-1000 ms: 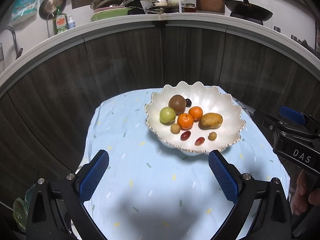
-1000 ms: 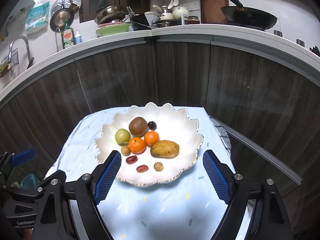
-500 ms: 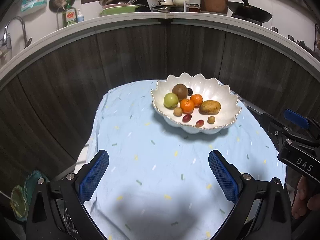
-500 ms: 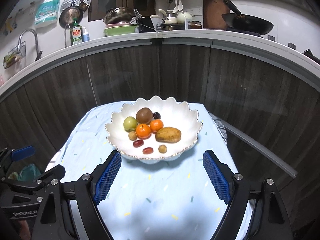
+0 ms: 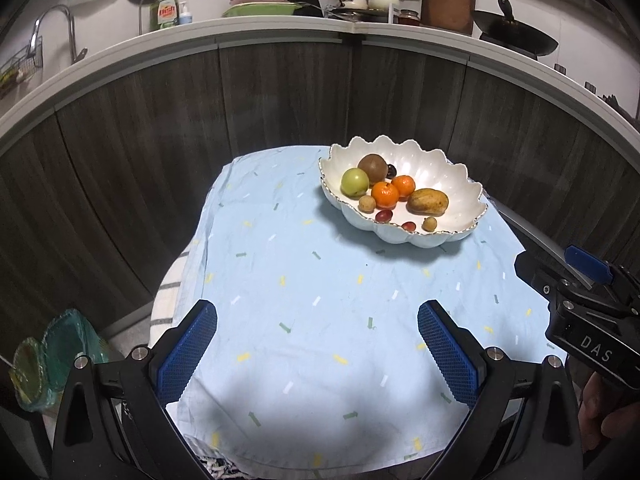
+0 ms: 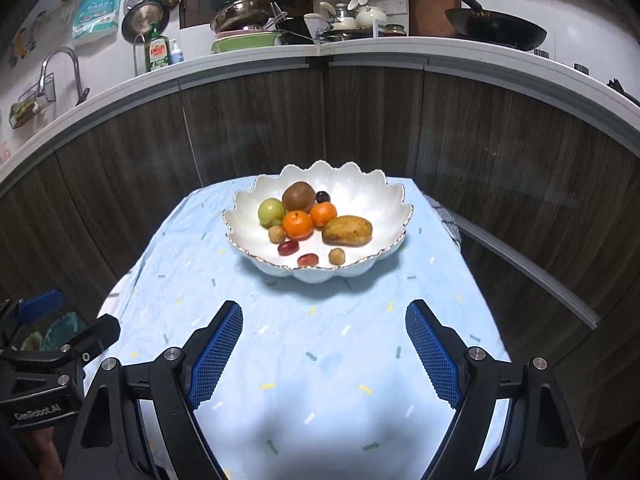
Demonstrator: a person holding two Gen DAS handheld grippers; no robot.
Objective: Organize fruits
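A white scalloped bowl (image 5: 440,236) (image 6: 360,196) stands at the far side of a small table under a light blue cloth (image 5: 320,312) (image 6: 320,340). In it lie a brown kiwi (image 6: 298,196), a green fruit (image 6: 271,211), two mandarins (image 6: 298,225), a yellow-brown mango (image 6: 347,231), a dark grape (image 6: 323,197), red grapes (image 6: 289,247) and small tan fruits (image 6: 337,256). My left gripper (image 5: 318,348) is open and empty over the near cloth. My right gripper (image 6: 324,354) is open and empty, well short of the bowl.
Dark wood cabinet fronts (image 6: 260,128) curve behind the table under a white counter (image 6: 360,46) with pans and dishes. Green glass dishes (image 5: 52,352) sit low at the left. The right gripper's body (image 5: 588,320) shows at the right in the left wrist view.
Both grippers have pulled back from the bowl, which now looks smaller and farther. Both stay open and empty. The fruit has not moved.
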